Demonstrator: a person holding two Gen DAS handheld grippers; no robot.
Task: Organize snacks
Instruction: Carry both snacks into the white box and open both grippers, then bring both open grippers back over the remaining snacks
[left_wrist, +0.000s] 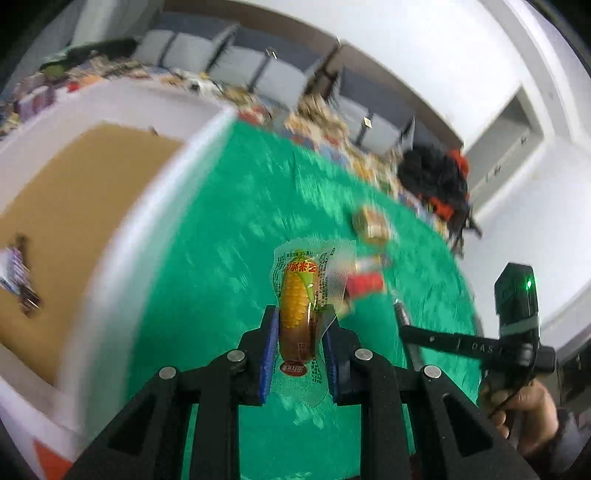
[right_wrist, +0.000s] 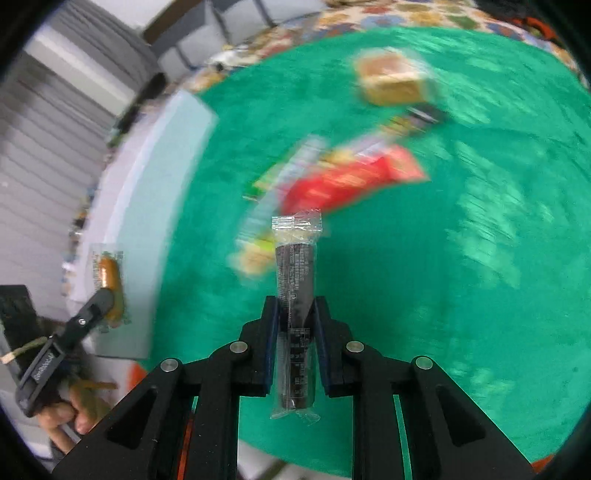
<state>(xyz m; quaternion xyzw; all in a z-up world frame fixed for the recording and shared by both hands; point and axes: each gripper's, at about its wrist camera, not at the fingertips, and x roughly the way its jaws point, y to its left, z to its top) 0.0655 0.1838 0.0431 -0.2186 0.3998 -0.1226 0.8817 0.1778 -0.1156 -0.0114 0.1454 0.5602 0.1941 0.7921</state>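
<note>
My left gripper (left_wrist: 301, 321) is shut on a clear-wrapped corn cob snack (left_wrist: 295, 306), held above the green cloth (left_wrist: 229, 229). The same corn snack (right_wrist: 109, 282) shows at the far left of the right wrist view, over the white box's rim. My right gripper (right_wrist: 295, 314) is shut on a dark stick snack in clear wrap (right_wrist: 295, 295), lifted over the green cloth (right_wrist: 461, 295). Below it, blurred, lie a red packet (right_wrist: 351, 181), a tan wrapped block (right_wrist: 395, 79) and a yellow-green packet (right_wrist: 258, 251). The right gripper's body (left_wrist: 480, 343) appears at the right of the left wrist view.
A white box (left_wrist: 122, 229) with a brown cardboard floor (left_wrist: 74, 221) stands left of the cloth, with a small packet (left_wrist: 18, 277) inside. A patterned tablecloth (left_wrist: 332, 122) edges the green cloth. Grey chairs (left_wrist: 236, 55) and a black-and-red bag (left_wrist: 436, 181) stand behind.
</note>
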